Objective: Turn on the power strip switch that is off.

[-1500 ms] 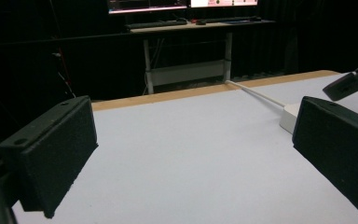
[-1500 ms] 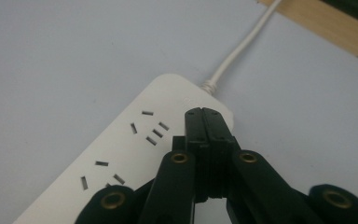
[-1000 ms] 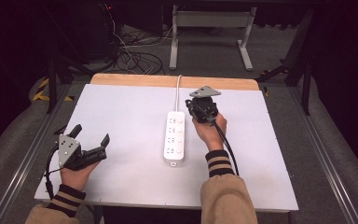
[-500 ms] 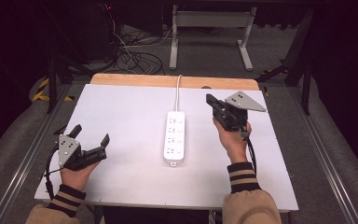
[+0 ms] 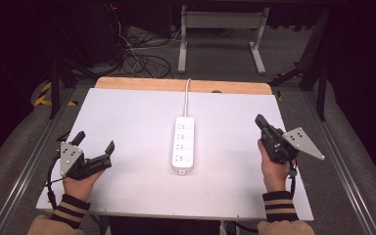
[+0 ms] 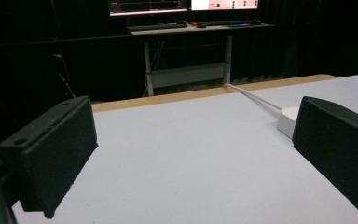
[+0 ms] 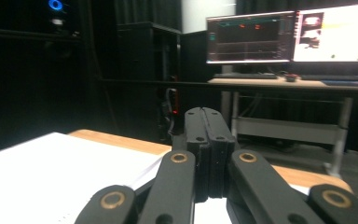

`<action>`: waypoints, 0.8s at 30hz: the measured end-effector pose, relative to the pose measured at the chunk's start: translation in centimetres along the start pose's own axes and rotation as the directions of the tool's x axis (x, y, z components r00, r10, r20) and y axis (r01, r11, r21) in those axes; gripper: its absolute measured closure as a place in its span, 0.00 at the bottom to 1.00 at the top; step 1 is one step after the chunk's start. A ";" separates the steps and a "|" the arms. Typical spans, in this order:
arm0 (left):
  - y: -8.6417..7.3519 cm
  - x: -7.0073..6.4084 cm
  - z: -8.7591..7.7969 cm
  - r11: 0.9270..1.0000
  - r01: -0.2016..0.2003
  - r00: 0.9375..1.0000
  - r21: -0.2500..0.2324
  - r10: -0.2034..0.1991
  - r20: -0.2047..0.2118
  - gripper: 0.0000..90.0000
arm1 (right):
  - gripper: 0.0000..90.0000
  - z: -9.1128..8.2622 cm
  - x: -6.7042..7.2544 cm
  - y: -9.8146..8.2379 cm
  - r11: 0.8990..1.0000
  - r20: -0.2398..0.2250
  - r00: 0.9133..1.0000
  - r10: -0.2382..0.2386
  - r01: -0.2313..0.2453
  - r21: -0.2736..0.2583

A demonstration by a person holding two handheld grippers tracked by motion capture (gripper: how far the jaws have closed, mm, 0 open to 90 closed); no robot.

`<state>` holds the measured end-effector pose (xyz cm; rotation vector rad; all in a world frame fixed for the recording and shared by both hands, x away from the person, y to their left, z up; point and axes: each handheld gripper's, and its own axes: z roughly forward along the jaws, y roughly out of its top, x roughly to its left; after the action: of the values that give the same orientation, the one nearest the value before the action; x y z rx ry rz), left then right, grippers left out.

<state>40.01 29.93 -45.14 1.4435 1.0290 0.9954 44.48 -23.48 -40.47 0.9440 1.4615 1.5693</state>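
Power strip point(image 5: 183, 143): white, lies flat mid-counter, long axis running away from the person; roughly midway between the two claws, well apart from both.
Handling (judged): rigid plastic shell, light to moderate weight, smooth and somewhat slippery on the faces; not fragile. Should slide easily on the sheet if nudged.
Where to grip (judged): across the short width, pads on the two long side walls, near mid-length so it stays level. Avoid the socket face and the cable end.
Cable point(image 5: 186, 89): white, stiff-looking, leaves the far end and drops over the far edge of the counter; may tug back if the strip is lifted.
Socket rows: four, as far as the high view resolves.
Left claw point(image 5: 94, 148): jaws wide apart, nothing between them, resting low at the near left corner; the strip's end point(image 6: 289, 120) shows beside one jaw in the left gripper view.
Right claw point(image 5: 260, 121): jaws pressed fully together, empty, near the right edge.
Counter point(image 5: 127, 117): white sheet over a wooden top.
Counts: one power strip, one cable, two claws, one counter.
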 end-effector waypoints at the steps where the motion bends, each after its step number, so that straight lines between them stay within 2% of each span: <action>1: 0.0 0.0 0.0 1.000 -0.002 1.000 0.001 0.002 0.004 0.00 | 1.00 -0.1 -0.1 -0.2 1.000 0.009 1.000 -0.005 0.005 0.001; 6: 0.0 0.0 0.0 1.000 0.005 1.000 -0.001 -0.005 0.005 0.00 | 1.00 -0.3 -0.1 -0.6 0.999 0.025 0.999 -0.021 0.022 -0.029; 12: 0.1 0.0 0.0 1.000 0.005 1.000 -0.002 -0.005 0.005 0.00 | 1.00 0.0 0.7 -1.2 0.999 0.028 0.999 -0.044 0.045 -0.024; 19: 0.1 0.0 0.0 1.000 0.006 1.000 -0.005 -0.006 0.006 0.00 | 1.00 -0.2 1.0 -1.5 0.998 0.042 0.997 -0.060 0.061 -0.028; 20: 0.1 0.0 0.0 1.000 0.006 1.000 -0.005 -0.006 0.005 0.00 | 0.98 -0.2 1.0 -1.6 0.997 0.046 0.997 -0.066 0.067 -0.031; 22: 0.1 0.0 0.0 1.000 0.003 1.000 -0.004 -0.003 0.004 0.00 | 0.77 -0.1 1.0 -1.6 0.997 0.053 0.996 -0.072 0.074 -0.031; 24: 0.1 0.0 0.0 1.000 0.001 1.000 -0.003 -0.001 0.004 0.00 | 0.58 0.0 1.0 -1.6 0.997 0.083 0.994 -0.070 0.073 -0.032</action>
<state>40.03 29.92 -45.09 1.4424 1.0246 0.9926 44.19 -22.51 -42.10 0.9146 1.3917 1.4831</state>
